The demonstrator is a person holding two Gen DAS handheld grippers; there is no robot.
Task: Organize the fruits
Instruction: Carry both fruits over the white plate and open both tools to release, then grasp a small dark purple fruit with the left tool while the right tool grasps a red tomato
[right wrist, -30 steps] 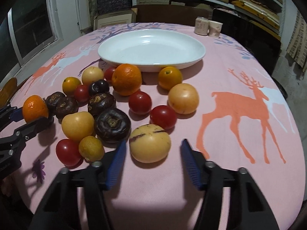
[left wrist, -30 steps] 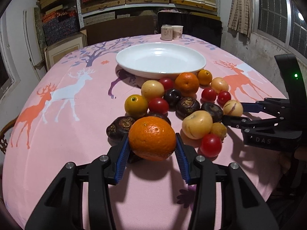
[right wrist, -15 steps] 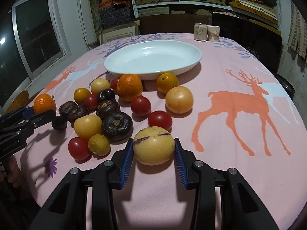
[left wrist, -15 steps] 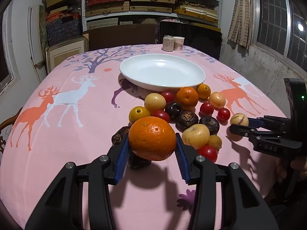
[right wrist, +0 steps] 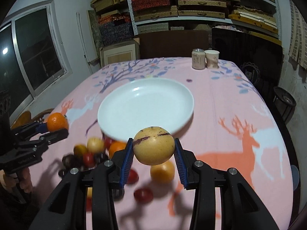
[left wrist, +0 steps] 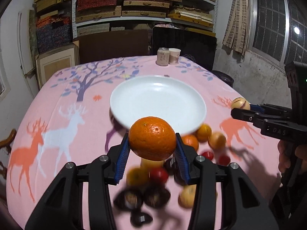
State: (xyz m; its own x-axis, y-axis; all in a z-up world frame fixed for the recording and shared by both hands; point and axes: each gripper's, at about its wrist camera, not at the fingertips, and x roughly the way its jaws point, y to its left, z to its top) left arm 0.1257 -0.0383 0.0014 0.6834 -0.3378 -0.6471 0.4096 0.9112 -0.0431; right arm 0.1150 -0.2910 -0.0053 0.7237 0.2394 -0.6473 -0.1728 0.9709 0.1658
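Right gripper [left wrist: 241,108], marked "DAS", grips yellow fruit [left wrist: 240,103].

Pink deer-print table [left wrist: 57,134]: white plate [left wrist: 157,103], loose fruits [left wrist: 216,140], two cups [left wrist: 168,56].

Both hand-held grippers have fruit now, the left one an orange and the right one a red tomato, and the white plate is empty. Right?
Not quite. The right hand-held gripper holds a yellow fruit with purple streaks, not a red tomato; the right wrist view shows it. The left hand-held gripper does hold an orange, and the white plate is empty.
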